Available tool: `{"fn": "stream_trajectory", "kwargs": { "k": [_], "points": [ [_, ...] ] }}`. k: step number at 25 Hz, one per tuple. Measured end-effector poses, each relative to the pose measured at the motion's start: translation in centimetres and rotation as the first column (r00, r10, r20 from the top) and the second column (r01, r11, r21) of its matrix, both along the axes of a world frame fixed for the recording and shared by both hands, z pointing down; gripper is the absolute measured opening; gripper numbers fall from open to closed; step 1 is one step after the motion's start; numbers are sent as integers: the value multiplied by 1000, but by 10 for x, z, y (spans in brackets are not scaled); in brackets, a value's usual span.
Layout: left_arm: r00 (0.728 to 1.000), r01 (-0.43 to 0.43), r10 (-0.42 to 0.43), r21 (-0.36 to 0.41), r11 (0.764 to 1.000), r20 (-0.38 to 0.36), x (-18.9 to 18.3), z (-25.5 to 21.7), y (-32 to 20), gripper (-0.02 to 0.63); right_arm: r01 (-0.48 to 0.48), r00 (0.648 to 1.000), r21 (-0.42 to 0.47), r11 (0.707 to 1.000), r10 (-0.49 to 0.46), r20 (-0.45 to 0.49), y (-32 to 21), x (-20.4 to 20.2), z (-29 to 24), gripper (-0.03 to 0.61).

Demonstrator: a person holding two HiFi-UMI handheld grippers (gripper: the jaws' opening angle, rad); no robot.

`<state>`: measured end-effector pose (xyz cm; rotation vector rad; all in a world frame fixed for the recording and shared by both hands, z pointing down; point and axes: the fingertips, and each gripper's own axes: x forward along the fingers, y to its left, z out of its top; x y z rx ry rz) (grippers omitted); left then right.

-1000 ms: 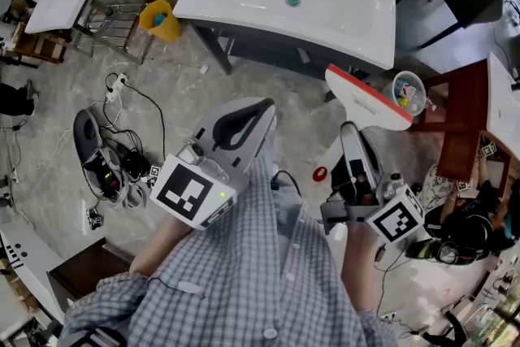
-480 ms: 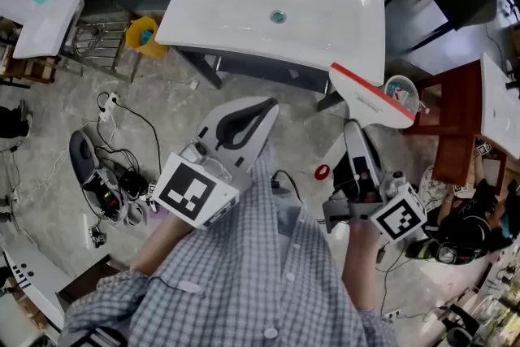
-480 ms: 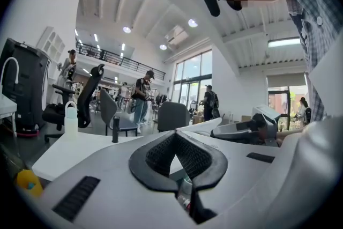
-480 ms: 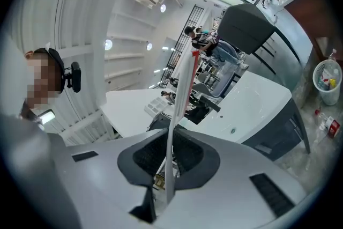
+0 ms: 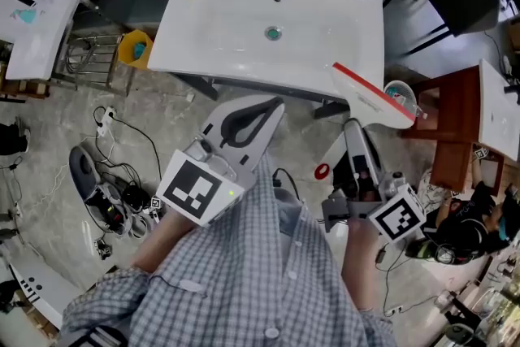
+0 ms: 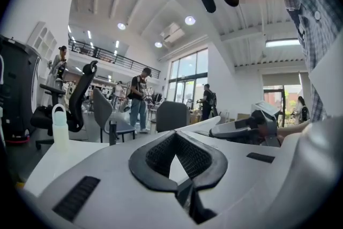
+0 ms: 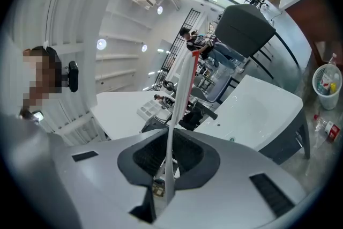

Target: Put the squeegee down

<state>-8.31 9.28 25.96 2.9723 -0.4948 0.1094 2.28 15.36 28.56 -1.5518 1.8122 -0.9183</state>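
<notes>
The right tongs (image 5: 351, 134) are clamped on the handle of the white plastic squeegee with a red blade strip (image 5: 374, 97); in the right gripper view the thin white handle (image 7: 172, 158) runs straight up between the dark pads. The squeegee head is held in the air, over the front right corner of the white ceramic washbasin (image 5: 236, 20); contact with the basin cannot be determined. The right forearm extends forward from the body, with the tongs pointing away from the person. The left tongs (image 5: 260, 114) are closed tip to tip and hold nothing; only a small gap shows between their pads (image 6: 198, 161). They are raised in front of the checked shirt (image 5: 244, 280), angled toward the basin's front edge.
</notes>
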Motion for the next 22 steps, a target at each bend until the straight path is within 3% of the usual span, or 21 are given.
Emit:
{"fn": "stream_trajectory", "kwargs": {
  "k": [22],
  "points": [
    [997,-69,69,15,997,-22,26,2,-106,2,-81,997,-2,997,81,1,-98,38,5,28]
  ]
}}
